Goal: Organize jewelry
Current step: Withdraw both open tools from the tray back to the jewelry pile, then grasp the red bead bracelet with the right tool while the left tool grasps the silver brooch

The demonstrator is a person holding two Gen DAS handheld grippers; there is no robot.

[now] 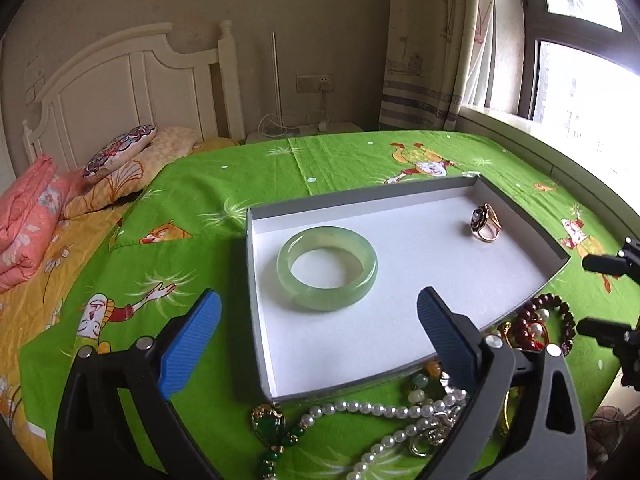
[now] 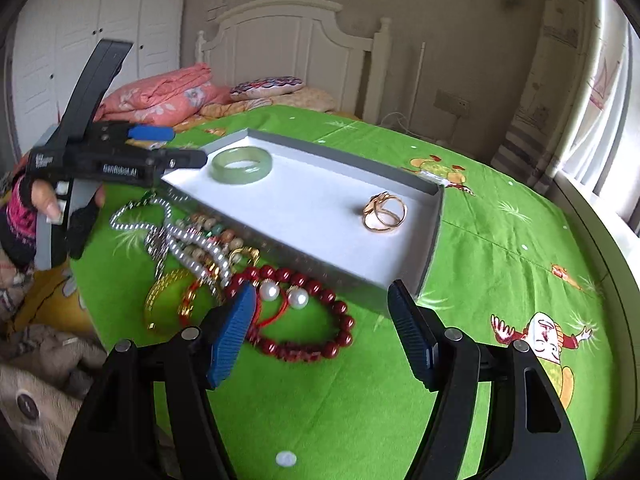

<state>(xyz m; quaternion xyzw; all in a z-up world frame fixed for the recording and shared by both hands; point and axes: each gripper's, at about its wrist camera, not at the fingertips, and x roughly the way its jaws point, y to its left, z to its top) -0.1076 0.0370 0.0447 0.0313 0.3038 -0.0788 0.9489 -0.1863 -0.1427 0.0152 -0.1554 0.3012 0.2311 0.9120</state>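
A green cartoon-print bedsheet fills the middle of both views, with a white headboard at the upper left of the left wrist view and a folded pink quilt at the upper left of the right wrist view. On the sheet lies a shallow grey tray with a white lining, reaching from the centre to the right of the left wrist view.

The left gripper rises from the bottom of its own view with its blue pads spread wide and nothing between them; the tray's near edge lies between the two fingers. The right gripper stands likewise wide apart and empty at the bottom of its view, over the sheet just below the tray's lower corner.

Inside the tray, a pale green jade bangle lies flat toward its left end, and a gold ring rests well apart near its right end.

Outside the tray, along its near edge, a pile of jewelry lies on the sheet: a dark red bead bracelet with two pearls centre-low in the right wrist view, and a pearl necklace at the bottom of the left wrist view.
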